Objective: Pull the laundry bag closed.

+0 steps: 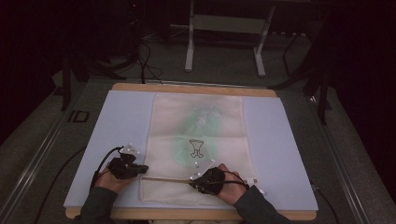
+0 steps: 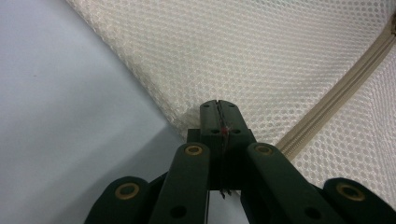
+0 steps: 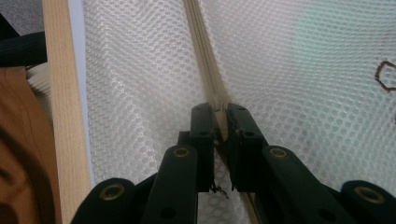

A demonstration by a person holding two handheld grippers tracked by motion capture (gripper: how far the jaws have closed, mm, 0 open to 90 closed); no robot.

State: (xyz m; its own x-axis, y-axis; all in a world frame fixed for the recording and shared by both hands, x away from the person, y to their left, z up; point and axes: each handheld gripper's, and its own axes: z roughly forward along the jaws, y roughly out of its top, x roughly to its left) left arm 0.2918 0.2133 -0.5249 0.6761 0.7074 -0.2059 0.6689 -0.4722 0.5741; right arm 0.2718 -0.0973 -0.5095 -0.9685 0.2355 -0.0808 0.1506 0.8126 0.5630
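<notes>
High view: mesh bag (image 1: pixel 198 144) flat on table (image 1: pixel 289 140), centre; left gripper (image 1: pixel 142 169) at bag's near-left edge, right gripper (image 1: pixel 192 182) on zipper (image 1: pixel 163 178) near front.
Left gripper view: jaws pressed together, pinching mesh edge.
Right gripper view: jaws slightly spread, straddling zipper (image 3: pixel 205 70).
</notes>
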